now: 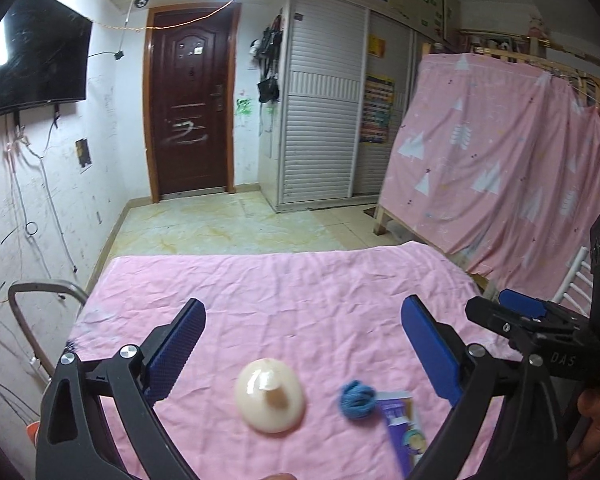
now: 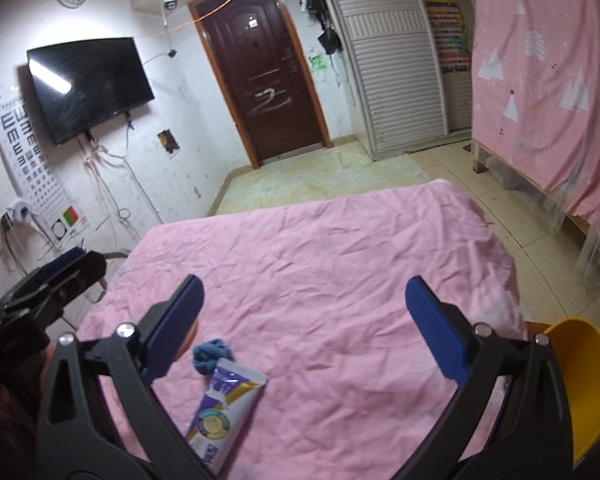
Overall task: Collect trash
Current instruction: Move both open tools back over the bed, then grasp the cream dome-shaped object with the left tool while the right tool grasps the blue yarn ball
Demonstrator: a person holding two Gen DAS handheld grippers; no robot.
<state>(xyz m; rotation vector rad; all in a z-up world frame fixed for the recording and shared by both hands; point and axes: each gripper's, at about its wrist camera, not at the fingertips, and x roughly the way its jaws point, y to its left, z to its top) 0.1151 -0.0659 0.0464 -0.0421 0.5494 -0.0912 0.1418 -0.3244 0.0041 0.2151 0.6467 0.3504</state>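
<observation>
On the pink-covered table (image 1: 300, 288) lie a cream dome-shaped lid (image 1: 270, 396), a crumpled blue scrap (image 1: 357, 399) and a purple-and-white tube (image 1: 404, 428). My left gripper (image 1: 302, 344) is open above them, the lid just below between its fingers. In the right wrist view the blue scrap (image 2: 211, 355) and the tube (image 2: 224, 412) lie low left, by the left finger of my open right gripper (image 2: 304, 328). A yellow bin (image 2: 584, 384) stands at the table's right edge. The right gripper (image 1: 520, 312) also shows at the right of the left wrist view.
A metal chair frame (image 1: 40, 304) stands left of the table. A bed frame draped in pink cloth (image 1: 500, 168) stands to the right. Tiled floor, a brown door (image 1: 192, 100) and a white wardrobe (image 1: 320, 100) lie beyond the table.
</observation>
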